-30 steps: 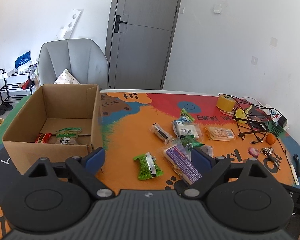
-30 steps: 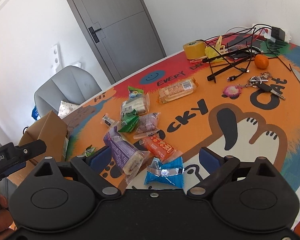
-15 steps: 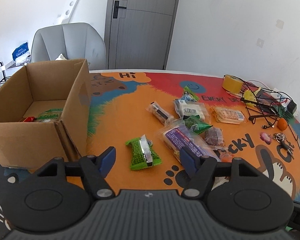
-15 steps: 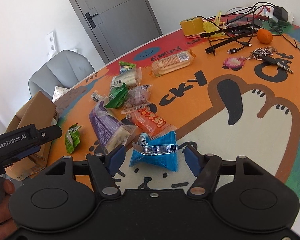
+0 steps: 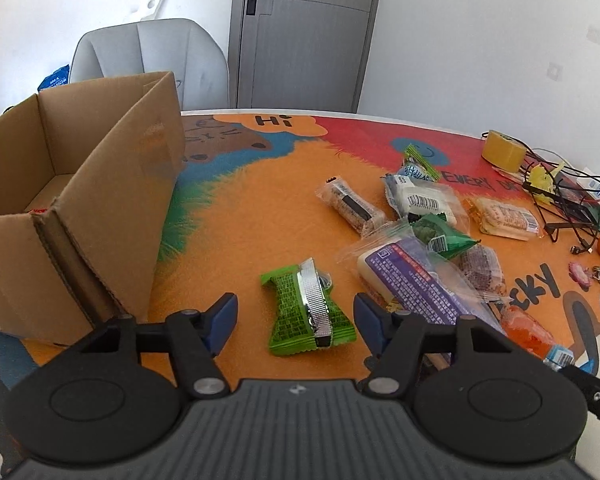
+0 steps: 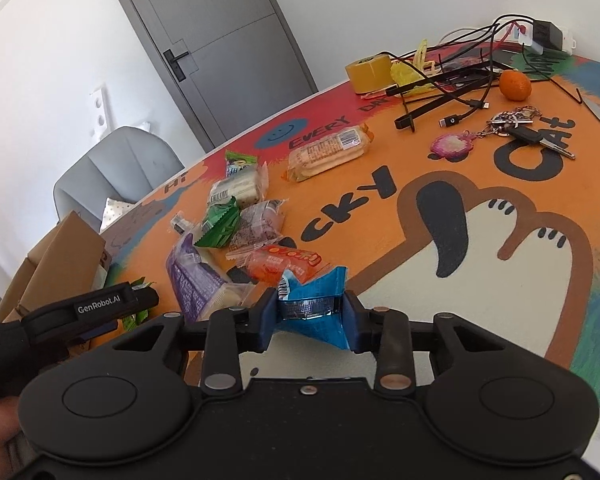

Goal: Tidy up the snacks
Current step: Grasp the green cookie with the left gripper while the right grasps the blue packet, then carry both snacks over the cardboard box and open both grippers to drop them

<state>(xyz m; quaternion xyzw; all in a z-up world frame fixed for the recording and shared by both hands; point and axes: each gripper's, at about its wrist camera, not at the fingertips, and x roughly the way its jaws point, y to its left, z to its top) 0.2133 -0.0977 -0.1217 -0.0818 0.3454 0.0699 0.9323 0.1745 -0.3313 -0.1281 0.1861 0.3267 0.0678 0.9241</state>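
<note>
Left wrist view: the left claw [image 5: 295, 316], its jaws closing but not yet touching, straddles a crinkled green snack packet [image 5: 306, 312] with a silver foil seam, lying flat on the printed orange tabletop [image 5: 260, 232] beside an open cardboard box [image 5: 80, 216].

Right wrist view: the right claw [image 6: 310, 317] closes on a glossy blue snack packet [image 6: 320, 300], both pads pressing its foil seam. Only this view shows that grip, and the keys [image 6: 520, 128].
</note>
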